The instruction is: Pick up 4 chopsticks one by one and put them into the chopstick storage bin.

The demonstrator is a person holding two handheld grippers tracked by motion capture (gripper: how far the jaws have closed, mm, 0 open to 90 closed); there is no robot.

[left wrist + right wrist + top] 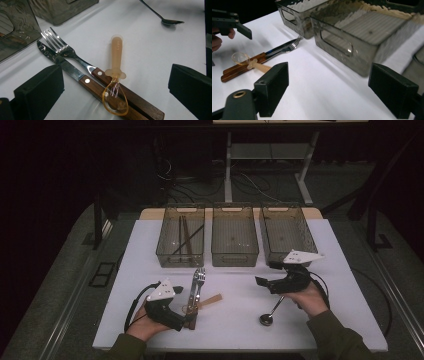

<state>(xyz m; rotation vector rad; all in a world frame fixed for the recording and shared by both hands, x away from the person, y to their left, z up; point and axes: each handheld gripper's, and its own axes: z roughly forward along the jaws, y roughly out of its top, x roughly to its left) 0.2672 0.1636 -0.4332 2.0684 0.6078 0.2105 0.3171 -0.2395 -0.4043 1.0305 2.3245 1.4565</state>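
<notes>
Where cutlery lies, white table (240, 330), 3 bins (235, 236), dark room beyond.

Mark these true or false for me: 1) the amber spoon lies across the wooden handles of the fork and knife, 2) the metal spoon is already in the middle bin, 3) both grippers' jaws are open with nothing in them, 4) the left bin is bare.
1) True. The amber spoon rests with its bowl on the wooden handles of the fork and knife.
2) False. The metal spoon lies on the white table near the right gripper; the middle bin looks bare.
3) True. The left gripper and the right gripper both show open jaws with nothing between them.
4) False. The left bin holds a few long thin sticks, possibly chopsticks.
</notes>
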